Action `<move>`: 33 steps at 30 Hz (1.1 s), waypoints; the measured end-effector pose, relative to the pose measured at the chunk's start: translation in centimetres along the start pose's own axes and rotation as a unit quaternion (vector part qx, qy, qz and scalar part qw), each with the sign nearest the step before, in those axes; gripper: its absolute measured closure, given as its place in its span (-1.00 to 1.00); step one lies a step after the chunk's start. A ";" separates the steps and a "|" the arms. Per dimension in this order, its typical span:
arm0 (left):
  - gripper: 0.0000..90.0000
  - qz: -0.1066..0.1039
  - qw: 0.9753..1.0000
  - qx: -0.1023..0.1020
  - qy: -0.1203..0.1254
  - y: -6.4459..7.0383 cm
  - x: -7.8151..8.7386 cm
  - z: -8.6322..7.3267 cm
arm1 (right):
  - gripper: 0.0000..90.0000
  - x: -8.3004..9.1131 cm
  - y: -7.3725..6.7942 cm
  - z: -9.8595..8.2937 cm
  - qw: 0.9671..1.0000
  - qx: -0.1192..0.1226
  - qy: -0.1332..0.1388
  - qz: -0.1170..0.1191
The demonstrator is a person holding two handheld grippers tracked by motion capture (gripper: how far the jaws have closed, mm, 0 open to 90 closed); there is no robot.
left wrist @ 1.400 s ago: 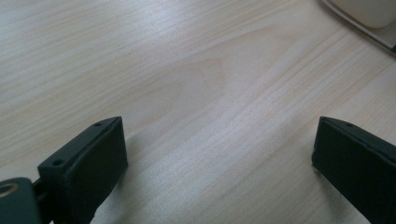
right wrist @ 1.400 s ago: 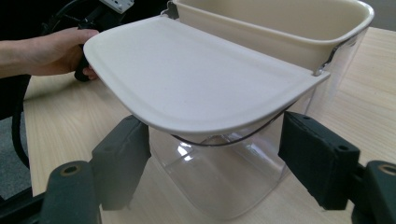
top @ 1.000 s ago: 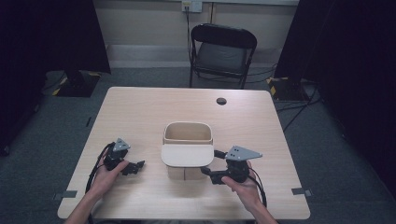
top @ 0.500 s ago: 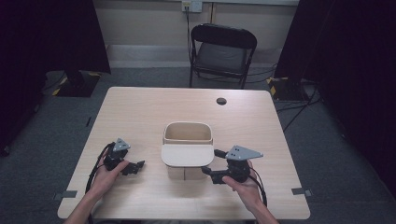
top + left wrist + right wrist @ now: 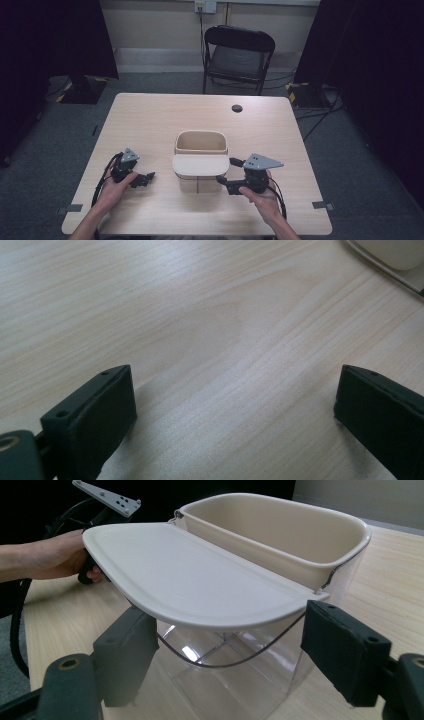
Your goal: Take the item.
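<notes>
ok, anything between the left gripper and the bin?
Nothing. In the high view, bare table separates the left gripper from the bin; the left gripper view shows bare wood between its open jaws.

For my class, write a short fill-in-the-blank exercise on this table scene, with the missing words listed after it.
1. The lid of the bin stands ____.
2. The jaws of the right hand-held gripper are ____.
3. Behind the table stands a folding ____.
4. The left hand-held gripper lies on the bin's ____ side in the high view.

Missing words: open; open; chair; left
</notes>
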State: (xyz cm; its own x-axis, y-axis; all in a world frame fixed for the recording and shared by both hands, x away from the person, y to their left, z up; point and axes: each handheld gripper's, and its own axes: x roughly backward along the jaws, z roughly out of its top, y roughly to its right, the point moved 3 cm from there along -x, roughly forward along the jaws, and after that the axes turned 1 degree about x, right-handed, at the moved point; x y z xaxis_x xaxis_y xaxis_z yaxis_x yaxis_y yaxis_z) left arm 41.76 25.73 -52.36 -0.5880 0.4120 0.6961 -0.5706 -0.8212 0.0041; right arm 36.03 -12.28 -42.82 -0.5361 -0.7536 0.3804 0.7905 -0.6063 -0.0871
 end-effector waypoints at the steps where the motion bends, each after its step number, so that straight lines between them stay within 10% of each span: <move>1: -0.94 0.000 1.000 0.000 0.000 0.0 0.0 0.0 | -0.51 0.0 0.0 0.1 1.000 0.002 -0.001 0.000; 33: -0.94 0.000 1.000 0.000 0.000 0.0 0.0 0.0 | -0.44 -0.1 0.5 1.0 1.000 -0.006 0.013 0.000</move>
State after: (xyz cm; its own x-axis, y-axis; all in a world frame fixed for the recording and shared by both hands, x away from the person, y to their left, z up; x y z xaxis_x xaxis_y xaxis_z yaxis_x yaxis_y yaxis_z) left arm 41.76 25.73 -52.36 -0.5881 0.4122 0.6958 -0.5703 -0.8214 0.0045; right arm 36.75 -12.22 -41.96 -0.5434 -0.7600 0.3566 0.7870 -0.6090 -0.0987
